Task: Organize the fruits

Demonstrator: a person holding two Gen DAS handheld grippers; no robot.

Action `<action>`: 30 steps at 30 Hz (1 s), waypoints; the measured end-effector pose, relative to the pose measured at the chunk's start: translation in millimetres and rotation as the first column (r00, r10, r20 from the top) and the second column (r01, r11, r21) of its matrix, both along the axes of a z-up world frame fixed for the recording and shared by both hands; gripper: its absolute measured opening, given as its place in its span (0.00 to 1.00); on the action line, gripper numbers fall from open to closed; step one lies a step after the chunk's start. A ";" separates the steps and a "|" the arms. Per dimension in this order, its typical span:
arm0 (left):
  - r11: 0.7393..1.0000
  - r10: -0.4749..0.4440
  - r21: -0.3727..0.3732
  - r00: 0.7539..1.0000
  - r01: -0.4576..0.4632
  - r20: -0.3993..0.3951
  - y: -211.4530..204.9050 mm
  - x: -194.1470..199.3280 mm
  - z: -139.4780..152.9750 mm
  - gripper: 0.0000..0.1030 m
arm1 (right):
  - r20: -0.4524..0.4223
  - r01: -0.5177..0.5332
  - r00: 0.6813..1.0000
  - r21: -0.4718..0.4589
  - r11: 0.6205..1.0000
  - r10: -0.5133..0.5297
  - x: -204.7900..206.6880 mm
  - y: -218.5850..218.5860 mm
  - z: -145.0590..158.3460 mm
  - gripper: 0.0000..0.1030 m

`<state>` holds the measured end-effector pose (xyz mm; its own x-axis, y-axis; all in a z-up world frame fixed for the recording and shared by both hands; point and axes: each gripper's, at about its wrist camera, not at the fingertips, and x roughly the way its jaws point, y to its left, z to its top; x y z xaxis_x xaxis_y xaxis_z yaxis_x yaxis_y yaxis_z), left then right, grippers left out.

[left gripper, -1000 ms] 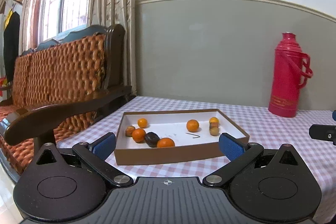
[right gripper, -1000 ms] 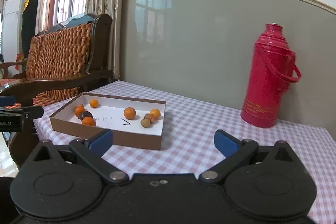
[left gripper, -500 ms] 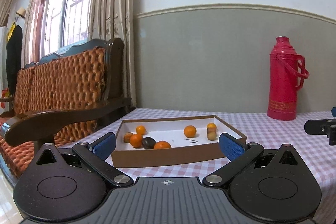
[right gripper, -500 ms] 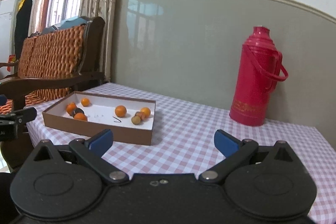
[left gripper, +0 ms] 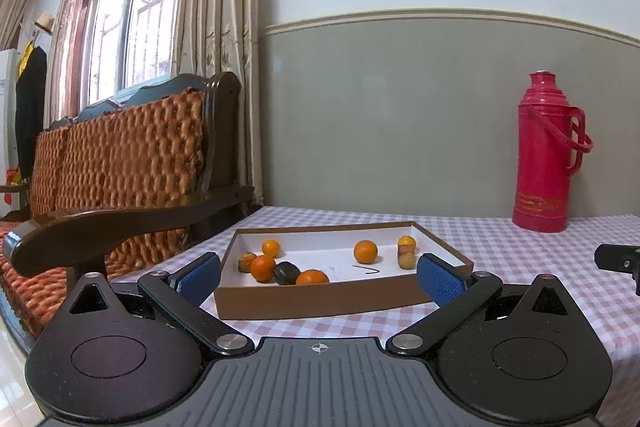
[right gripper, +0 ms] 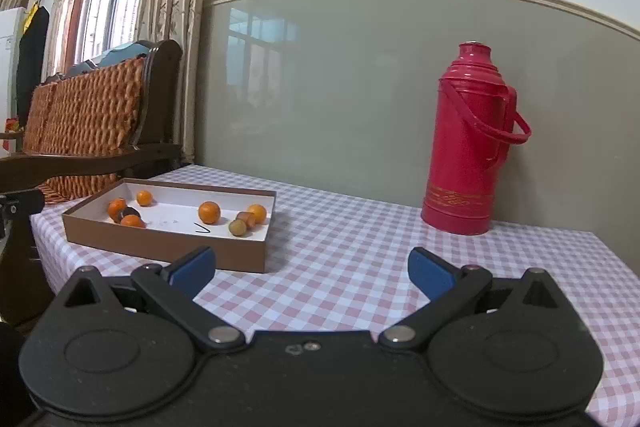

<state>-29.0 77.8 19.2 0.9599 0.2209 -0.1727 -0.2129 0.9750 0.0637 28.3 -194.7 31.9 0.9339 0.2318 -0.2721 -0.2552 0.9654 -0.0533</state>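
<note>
A shallow brown box [left gripper: 320, 297] with a white floor sits on the checked tablecloth and shows in the right wrist view too [right gripper: 168, 251]. It holds several small oranges, such as one [left gripper: 365, 251] near the middle, a dark fruit [left gripper: 286, 272] at the left and a greenish-brown one [left gripper: 407, 259] at the right. My left gripper [left gripper: 320, 279] is open and empty just in front of the box. My right gripper [right gripper: 312, 271] is open and empty over bare cloth to the right of the box.
A tall red thermos [right gripper: 474, 143] stands at the back right by the grey wall, also in the left wrist view [left gripper: 546, 155]. A wooden armchair with a woven orange cushion [left gripper: 120, 163] stands left of the table. The table's left edge is near the box.
Both wrist views have tilted upward, so the box and thermos sit lower in the frames. The right gripper has drifted to the right. Both grippers stay open.
</note>
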 end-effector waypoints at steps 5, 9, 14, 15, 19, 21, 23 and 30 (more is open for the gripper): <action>1.000 -0.002 0.001 1.000 0.002 0.000 -1.1 -1.1 -0.2 1.00 | 0.009 -0.010 1.000 -0.001 1.000 0.010 -0.8 1.3 0.7 0.94; 1.000 -0.003 0.006 1.000 0.003 0.001 -2.0 -1.3 0.3 1.00 | 0.009 -0.011 1.000 0.006 1.000 0.011 0.0 0.9 1.4 0.94; 1.000 -0.006 0.003 1.000 0.006 0.001 -1.2 -1.3 0.5 1.00 | 0.010 -0.013 1.000 0.008 1.000 0.013 0.6 0.7 0.9 0.94; 1.000 -0.007 0.004 1.000 0.007 0.000 -1.3 -1.3 0.5 1.00 | 0.010 -0.012 1.000 0.007 1.000 0.012 0.5 1.2 0.9 0.94; 1.000 -0.006 0.001 1.000 0.006 0.000 -0.9 -1.5 0.7 1.00 | 0.009 -0.012 1.000 0.008 1.000 0.012 0.3 1.5 1.0 0.94; 1.000 -0.005 -0.001 1.000 0.005 0.000 -0.5 -1.6 0.7 1.00 | 0.010 -0.012 1.000 0.007 1.000 0.012 0.3 1.6 1.0 0.94; 1.000 -0.003 0.001 1.000 0.003 0.001 -0.6 -1.9 0.8 1.00 | 0.012 -0.015 1.000 0.002 1.000 0.015 0.2 3.1 0.8 0.94; 1.000 -0.004 0.002 1.000 0.004 0.003 0.0 -1.6 0.3 1.00 | 0.009 -0.018 1.000 0.002 1.000 0.018 1.2 5.2 -0.1 0.94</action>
<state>-30.6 77.8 19.5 0.9612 0.2178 -0.1694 -0.2096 0.9756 0.0649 29.5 -189.5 31.8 0.9319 0.2497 -0.2630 -0.2725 0.9607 -0.0534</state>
